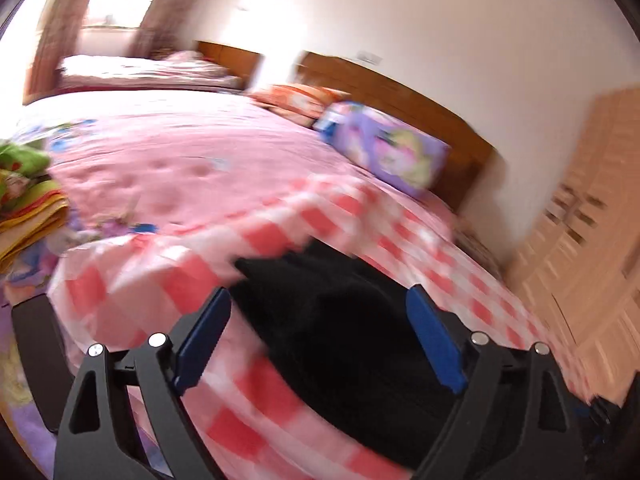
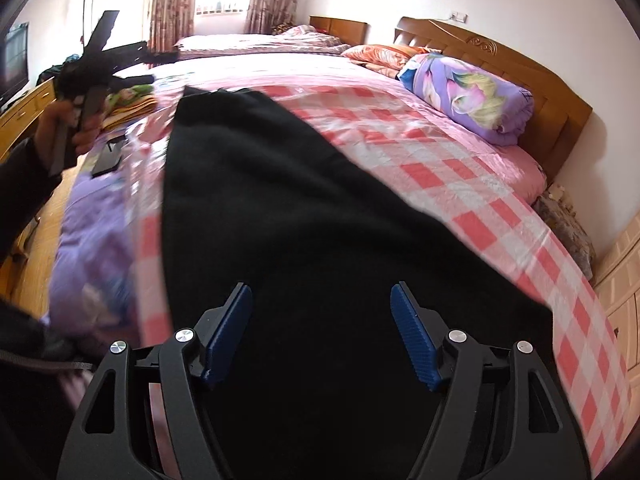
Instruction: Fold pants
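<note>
Though blurred, black pants (image 1: 352,344) half cropped.

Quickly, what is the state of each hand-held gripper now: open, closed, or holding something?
Left hand-held gripper: open, holding nothing, above the black fabric pants.
Right hand-held gripper: open, holding nothing, above the pants.

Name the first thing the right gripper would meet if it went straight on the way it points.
Probably the black fabric pants spread on the pink checked bedcover; the open right gripper points down at them, though depth is unclear.
</note>
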